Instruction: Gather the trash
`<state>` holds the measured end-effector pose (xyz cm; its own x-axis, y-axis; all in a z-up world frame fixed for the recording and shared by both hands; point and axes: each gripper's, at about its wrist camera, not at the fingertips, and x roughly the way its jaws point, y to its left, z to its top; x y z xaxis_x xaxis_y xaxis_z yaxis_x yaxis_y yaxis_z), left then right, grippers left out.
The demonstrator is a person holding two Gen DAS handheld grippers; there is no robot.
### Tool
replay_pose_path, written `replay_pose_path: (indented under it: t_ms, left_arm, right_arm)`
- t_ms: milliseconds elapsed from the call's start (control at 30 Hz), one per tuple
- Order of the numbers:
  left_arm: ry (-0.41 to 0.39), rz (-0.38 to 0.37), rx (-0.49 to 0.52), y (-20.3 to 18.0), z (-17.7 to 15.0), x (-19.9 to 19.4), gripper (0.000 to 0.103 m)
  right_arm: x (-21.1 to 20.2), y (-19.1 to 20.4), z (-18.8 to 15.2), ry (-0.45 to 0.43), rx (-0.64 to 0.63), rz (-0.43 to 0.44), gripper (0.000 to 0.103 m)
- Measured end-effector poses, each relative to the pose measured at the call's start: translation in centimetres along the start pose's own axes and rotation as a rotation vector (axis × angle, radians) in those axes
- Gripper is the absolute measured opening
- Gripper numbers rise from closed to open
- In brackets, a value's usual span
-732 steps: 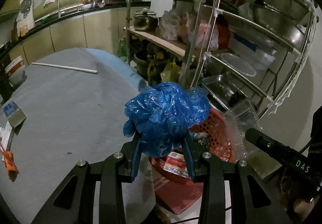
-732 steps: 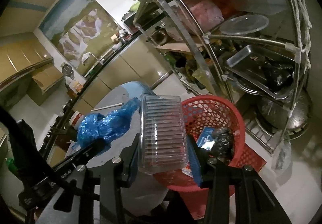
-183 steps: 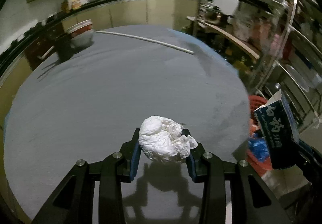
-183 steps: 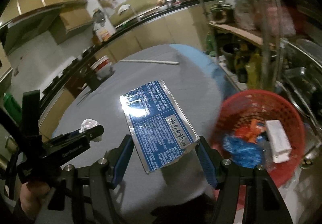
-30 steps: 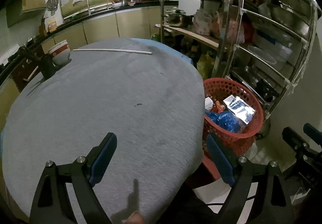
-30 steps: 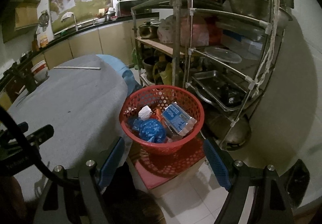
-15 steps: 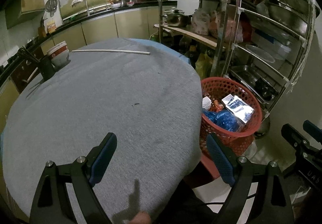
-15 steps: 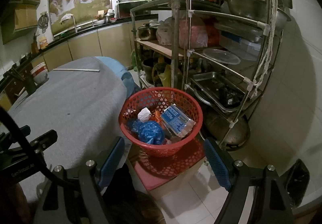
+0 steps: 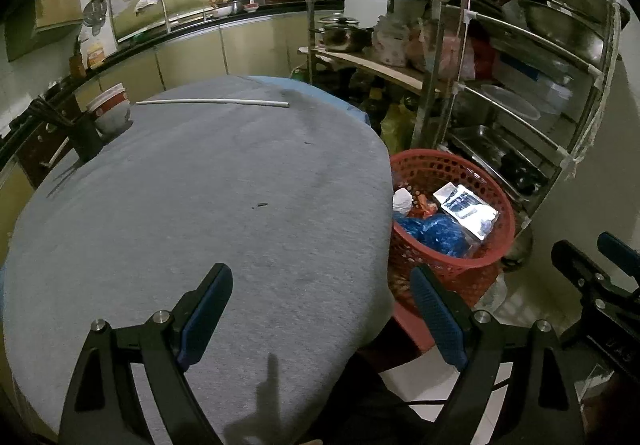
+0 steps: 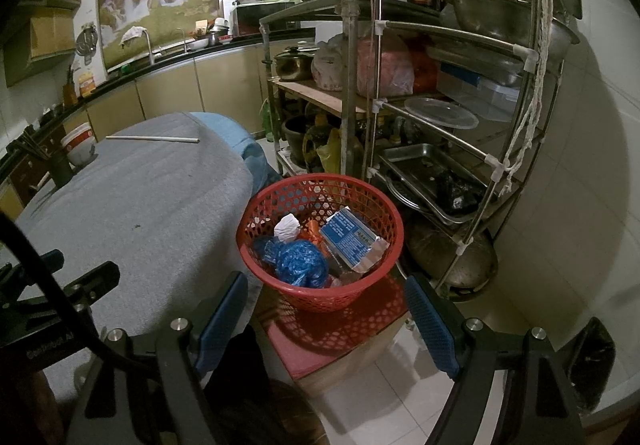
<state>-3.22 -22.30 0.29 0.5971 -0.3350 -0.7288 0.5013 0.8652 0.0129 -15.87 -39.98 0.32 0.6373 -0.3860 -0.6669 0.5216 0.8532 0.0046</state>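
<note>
— Beside the bench's (image 9: 200,205) right-hand rim, where is your trash?

— In the red basket (image 10: 320,289), which sits on a low red stool (image 10: 320,333) just beside the bench's curved edge, between that edge and the metal shelf rack (image 10: 460,105). Inside it you have a crumpled blue bag (image 10: 298,261), a white paper wad (image 10: 287,227) and a blue carton (image 10: 350,239). The carton leans tilted against the basket's right wall, its long axis running from upper left down to lower right in the right wrist view.

— And your grippers?

— Your left gripper (image 9: 320,311) hangs over the bench's near edge, jaws spread wide with nothing between them. Your right gripper (image 10: 326,313) hangs over the stool in front of the basket, jaws likewise spread and empty.

— What open room do you have?

— The grey bench top is bare through the middle. Only a white rod (image 9: 212,102) lies across its far side, with a bowl (image 9: 112,113) at the far left edge. Right of the basket the rack stands close. Bare tiled floor (image 10: 400,397) lies in front of the stool.
</note>
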Motion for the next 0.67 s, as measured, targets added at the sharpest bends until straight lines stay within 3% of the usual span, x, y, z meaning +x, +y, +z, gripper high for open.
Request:
replay_pose_path:
  t_ms: [667]
  left_arm:
    - [-0.024, -0.035, 0.024, -0.53, 0.01, -0.31, 0.091]
  right_arm:
    - [0.29, -0.38, -0.1, 0.004, 0.004, -0.014, 0.083]
